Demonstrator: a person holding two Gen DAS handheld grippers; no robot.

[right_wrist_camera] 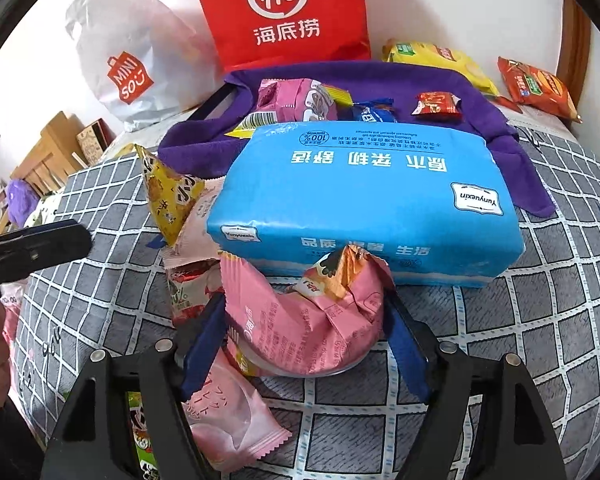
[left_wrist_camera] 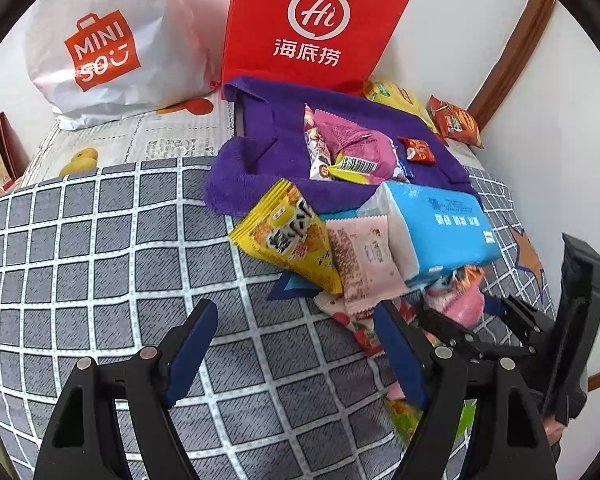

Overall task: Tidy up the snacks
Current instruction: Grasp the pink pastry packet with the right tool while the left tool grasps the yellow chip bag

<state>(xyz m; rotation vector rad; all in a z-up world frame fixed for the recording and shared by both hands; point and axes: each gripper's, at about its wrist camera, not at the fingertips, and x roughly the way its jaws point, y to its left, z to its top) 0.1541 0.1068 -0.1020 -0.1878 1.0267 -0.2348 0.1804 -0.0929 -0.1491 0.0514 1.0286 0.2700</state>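
Checked bedding (right_wrist_camera: 520, 320) spreads below two shopping bags at the far wall. Your right gripper (right_wrist_camera: 306, 334) clamps the pink snack packet (right_wrist_camera: 300, 320), near the blue tissue pack (right_wrist_camera: 364, 200), likely bound for the purple cloth-lined tray (right_wrist_camera: 440, 80). Your left gripper (left_wrist_camera: 296, 344) hangs spread, empty.

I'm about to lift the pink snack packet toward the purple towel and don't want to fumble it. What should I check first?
1. Right claw straddles the pink snack packet: ok.
2. Firm pinch on it: cannot tell.
3. Left claw open and holding nothing: ok.
4. Path to the purple towel clear: not ok, the blue tissue pack lies between.
5. Room on the towel: ok, bare patch near the small red packet.
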